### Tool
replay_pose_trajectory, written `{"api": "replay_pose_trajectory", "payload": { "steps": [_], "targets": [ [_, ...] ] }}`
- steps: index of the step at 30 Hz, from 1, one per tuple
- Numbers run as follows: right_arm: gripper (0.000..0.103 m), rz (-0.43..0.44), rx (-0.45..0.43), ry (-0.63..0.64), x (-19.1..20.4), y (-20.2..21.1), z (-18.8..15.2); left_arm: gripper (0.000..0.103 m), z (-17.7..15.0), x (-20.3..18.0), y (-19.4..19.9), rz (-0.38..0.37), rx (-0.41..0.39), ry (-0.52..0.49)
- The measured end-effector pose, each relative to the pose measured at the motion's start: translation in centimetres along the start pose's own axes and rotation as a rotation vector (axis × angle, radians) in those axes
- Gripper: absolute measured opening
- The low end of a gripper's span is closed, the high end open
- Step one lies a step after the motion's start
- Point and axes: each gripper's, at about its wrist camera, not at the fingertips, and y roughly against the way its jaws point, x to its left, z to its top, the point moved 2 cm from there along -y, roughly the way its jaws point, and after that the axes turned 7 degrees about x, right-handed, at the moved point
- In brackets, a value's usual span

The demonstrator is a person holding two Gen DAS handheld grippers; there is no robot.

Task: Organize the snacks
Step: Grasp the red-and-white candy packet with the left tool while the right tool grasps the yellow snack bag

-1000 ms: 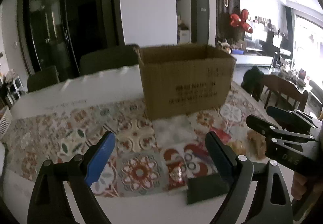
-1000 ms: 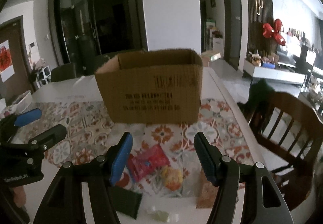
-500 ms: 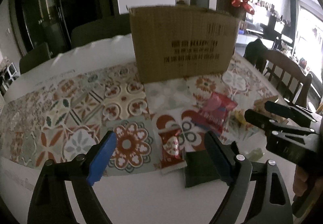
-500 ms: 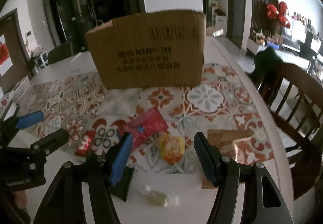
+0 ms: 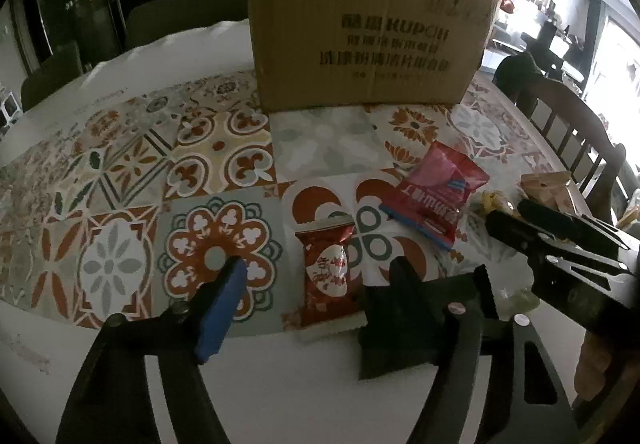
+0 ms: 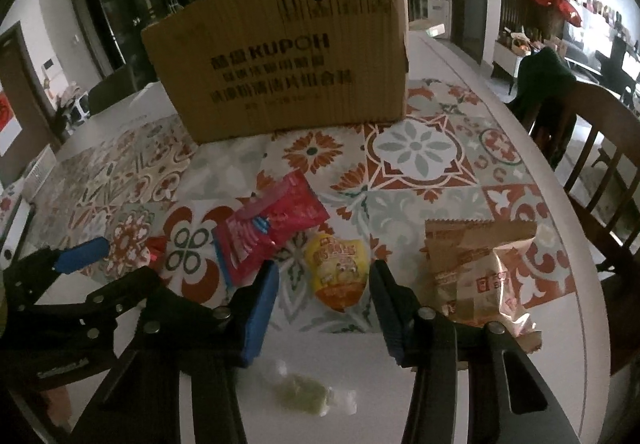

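Observation:
A cardboard box [image 5: 366, 30] stands on the patterned tablecloth, also in the right wrist view [image 6: 288, 66]. Snacks lie in front of it: a small dark red packet [image 5: 328, 278], a pink-red bag [image 5: 436, 194] [image 6: 272, 228], a yellow packet [image 6: 338, 270], a brown-and-white bag [image 6: 478, 270], a dark packet [image 5: 420, 324] and a clear-wrapped candy [image 6: 306, 394]. My left gripper [image 5: 316, 276] is open, low over the dark red packet. My right gripper [image 6: 324, 284] is open, straddling the yellow packet.
A wooden chair [image 6: 600, 148] stands at the table's right edge. Dark chairs [image 5: 180, 14] stand behind the table. The white table edge [image 5: 260, 384] runs close below the grippers. The tablecloth [image 5: 120, 184] stretches left of the snacks.
Both grippers have dropped and moved forward toward the snacks. The box and packets now look larger and nearer. Both stay open.

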Motion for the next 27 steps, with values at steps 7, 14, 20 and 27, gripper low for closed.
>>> {"api": "replay_pose_trajectory", "payload": {
  "steps": [7, 14, 20, 27],
  "targets": [
    [0.040, -0.006, 0.022, -0.009, -0.2, -1.1, 0.1, 0.056, 0.5, -0.1, -1.1, -0.020, 0.026, 0.014],
    [0.031, -0.010, 0.014, -0.009, -0.3, -1.1, 0.2, 0.025, 0.7, -0.2, -1.4, -0.024, 0.028, 0.015],
    [0.030, -0.011, 0.012, -0.008, -0.2, -1.0, 0.0, 0.024, 0.8, -0.3, -1.3, -0.028, 0.021, 0.006],
    [0.030, 0.008, -0.005, -0.005, 0.3, 0.2, -0.3, 0.024, 0.7, -0.7, -0.1, -0.047, -0.003, -0.006]
  ]
}}
